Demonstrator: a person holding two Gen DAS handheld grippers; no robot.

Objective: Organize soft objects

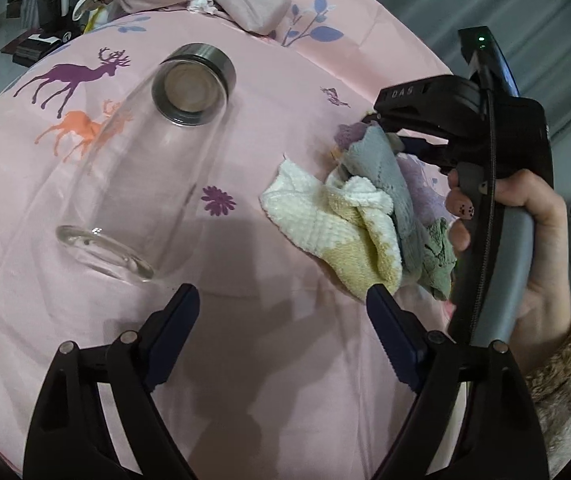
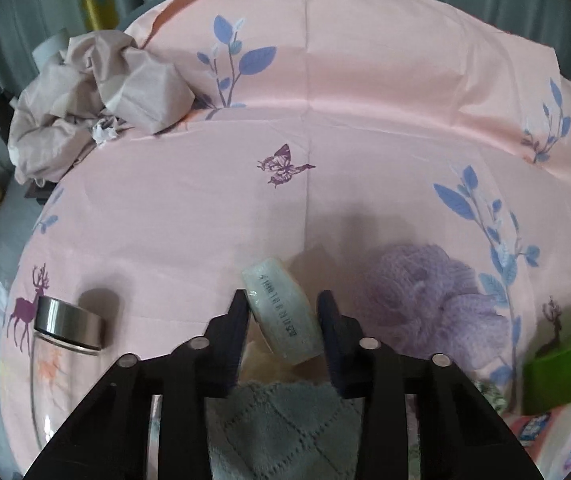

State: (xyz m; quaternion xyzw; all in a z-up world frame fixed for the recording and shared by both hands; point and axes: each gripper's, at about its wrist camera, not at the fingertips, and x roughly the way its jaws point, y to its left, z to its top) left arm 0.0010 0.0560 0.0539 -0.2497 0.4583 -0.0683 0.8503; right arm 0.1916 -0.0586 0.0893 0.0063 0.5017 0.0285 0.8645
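a small white wrapped block with printed text (image 2: 282,312) sits between the right gripper (image 2: 283,310) jaws, the left pad touching it, a gap at the right. it lies on the pink printed sheet (image 2: 325,120), beside a grey knit cloth (image 1: 385,176) and cream towel (image 1: 349,224). the left gripper (image 1: 283,304) gapes wide, empty, near a clear glass jar (image 1: 125,184).

Jar (image 1: 137,168) left of cloths (image 1: 349,216)

Glass jar (image 1: 133,168) (lying flat) blocks the left; centre free.
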